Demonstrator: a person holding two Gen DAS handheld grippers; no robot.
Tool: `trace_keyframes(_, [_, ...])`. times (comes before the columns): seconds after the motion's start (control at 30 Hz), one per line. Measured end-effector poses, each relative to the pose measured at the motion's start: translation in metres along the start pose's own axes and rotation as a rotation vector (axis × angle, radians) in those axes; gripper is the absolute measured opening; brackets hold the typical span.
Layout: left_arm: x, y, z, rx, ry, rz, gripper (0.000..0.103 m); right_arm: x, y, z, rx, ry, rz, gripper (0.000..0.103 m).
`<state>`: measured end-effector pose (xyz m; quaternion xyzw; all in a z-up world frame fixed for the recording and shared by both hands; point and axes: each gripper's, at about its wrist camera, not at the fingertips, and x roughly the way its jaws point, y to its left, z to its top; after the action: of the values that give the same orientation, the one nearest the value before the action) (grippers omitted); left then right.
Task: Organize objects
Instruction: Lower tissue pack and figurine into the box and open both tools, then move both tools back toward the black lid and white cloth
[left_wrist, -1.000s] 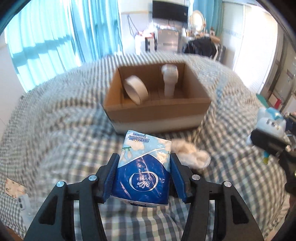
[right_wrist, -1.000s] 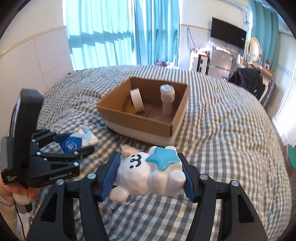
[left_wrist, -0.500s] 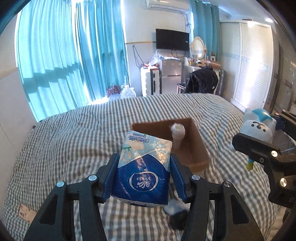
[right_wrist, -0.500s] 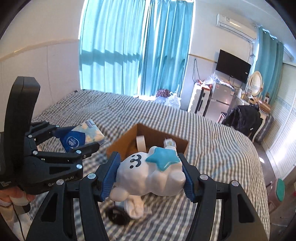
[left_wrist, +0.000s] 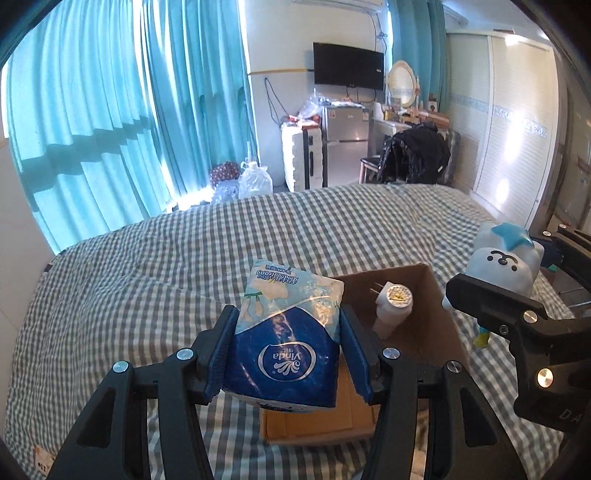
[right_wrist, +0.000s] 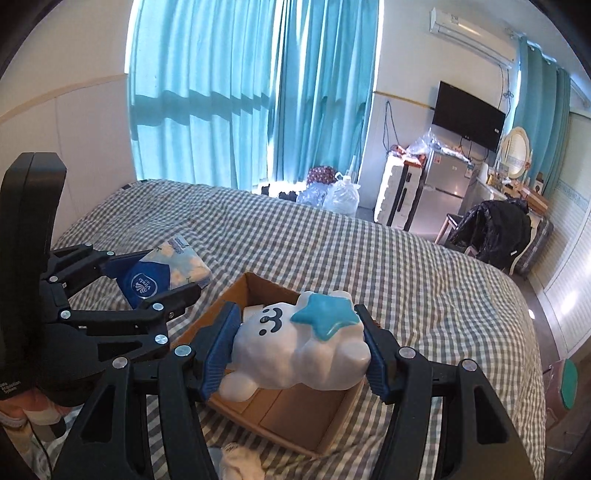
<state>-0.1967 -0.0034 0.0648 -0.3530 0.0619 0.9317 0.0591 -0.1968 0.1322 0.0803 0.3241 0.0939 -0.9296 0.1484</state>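
Checked bed (left_wrist: 147, 258), open box (right_wrist: 334, 417) mid-bed with a bottle (left_wrist: 393, 306) upright inside. Right gripper (right_wrist: 301, 352) pinches the toy (right_wrist: 299, 354) over the box: looks rigid, glossy, maybe slippery. Left gripper (left_wrist: 288, 354) squeezes the tissue pack (left_wrist: 286, 332) by its sides: soft, light, crushable.

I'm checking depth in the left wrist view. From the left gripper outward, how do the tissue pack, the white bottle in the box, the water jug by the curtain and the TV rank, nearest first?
1. Tissue pack: clamped in the left gripper.
2. White bottle: just ahead to the right, standing in the cardboard box.
3. Water jug: on the floor past the bed's far edge, by the curtain.
4. TV: on the far wall.
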Motion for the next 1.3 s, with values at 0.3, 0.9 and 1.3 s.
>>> trace_keyframes(0.3, [0.089, -0.013, -0.019, 0.023, 0.105, -0.02, 0.056, 0.086, -0.027, -0.023, 0.045, 0.109, 0.003, 0.061])
trace_keyframes(0.9, [0.079, -0.026, -0.037, 0.057, 0.059, 0.047, 0.093, 0.062, -0.044, -0.038, 0.136, 0.022, 0.036, 0.088])
trace_keyframes(1.3, [-0.056, -0.017, -0.008, -0.013, -0.08, 0.056, 0.098, -0.086, -0.035, -0.018, 0.058, -0.11, -0.017, 0.092])
